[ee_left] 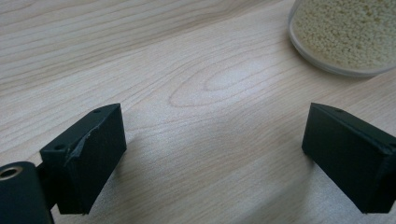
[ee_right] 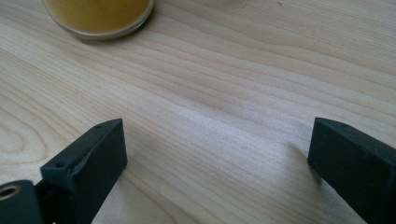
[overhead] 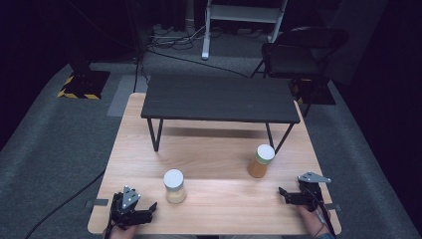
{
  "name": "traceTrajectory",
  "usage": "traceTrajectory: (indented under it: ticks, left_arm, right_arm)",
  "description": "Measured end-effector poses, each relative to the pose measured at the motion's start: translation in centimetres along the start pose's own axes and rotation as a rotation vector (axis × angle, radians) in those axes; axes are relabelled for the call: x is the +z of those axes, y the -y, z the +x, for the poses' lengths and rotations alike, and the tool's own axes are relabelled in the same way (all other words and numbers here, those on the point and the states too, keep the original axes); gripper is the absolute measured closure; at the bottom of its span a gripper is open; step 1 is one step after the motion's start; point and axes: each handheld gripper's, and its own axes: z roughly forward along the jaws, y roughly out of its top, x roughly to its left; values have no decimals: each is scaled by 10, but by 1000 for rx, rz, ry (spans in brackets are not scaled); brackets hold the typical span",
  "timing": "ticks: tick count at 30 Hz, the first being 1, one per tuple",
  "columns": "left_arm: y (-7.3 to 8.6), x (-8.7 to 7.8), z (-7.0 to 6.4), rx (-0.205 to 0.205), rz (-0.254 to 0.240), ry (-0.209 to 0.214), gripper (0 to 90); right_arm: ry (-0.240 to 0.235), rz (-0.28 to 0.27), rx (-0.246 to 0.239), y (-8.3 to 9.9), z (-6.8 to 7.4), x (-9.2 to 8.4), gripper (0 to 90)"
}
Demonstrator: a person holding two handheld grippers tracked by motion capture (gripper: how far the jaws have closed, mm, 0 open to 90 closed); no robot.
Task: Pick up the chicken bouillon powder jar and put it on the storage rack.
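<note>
Both grippers are resting released at the lower frame edge: left gripper (overhead: 147,208) near the pale jar (overhead: 174,186), right gripper (overhead: 282,192) below the amber jar (overhead: 260,161). Approach step; each jar is awaiting centering between the fingers (ee_left: 88,154).

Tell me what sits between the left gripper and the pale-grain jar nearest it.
Nothing: between the left gripper and the pale-grain jar lies bare wooden table. The high view shows it, and the left gripper view shows plain wood between the open jaws and the jar's base.
</note>
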Motion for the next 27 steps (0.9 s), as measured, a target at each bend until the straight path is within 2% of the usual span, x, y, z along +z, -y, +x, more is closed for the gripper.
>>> traceTrajectory:
  ticks: [12,18,20,23,27]
  left_arm:
    - [3,-1,0,3,-8,2,62]
    - [0,-6,-4,5,-3,-4,73]
    - [0,-11,-9,22,-21,-13,74]
    - [1,-21,-18,9,-56,-32,81]
    - [8,-37,-28,-11,-150,-40,79]
  right_arm:
    - [-5,0,-3,0,-1,0,43]
    - [-5,0,-3,0,-1,0,43]
    - [-5,0,-3,0,-1,0,43]
    - [-7,1,-3,-1,-1,1,43]
    - [-7,0,-4,-1,-1,1,43]
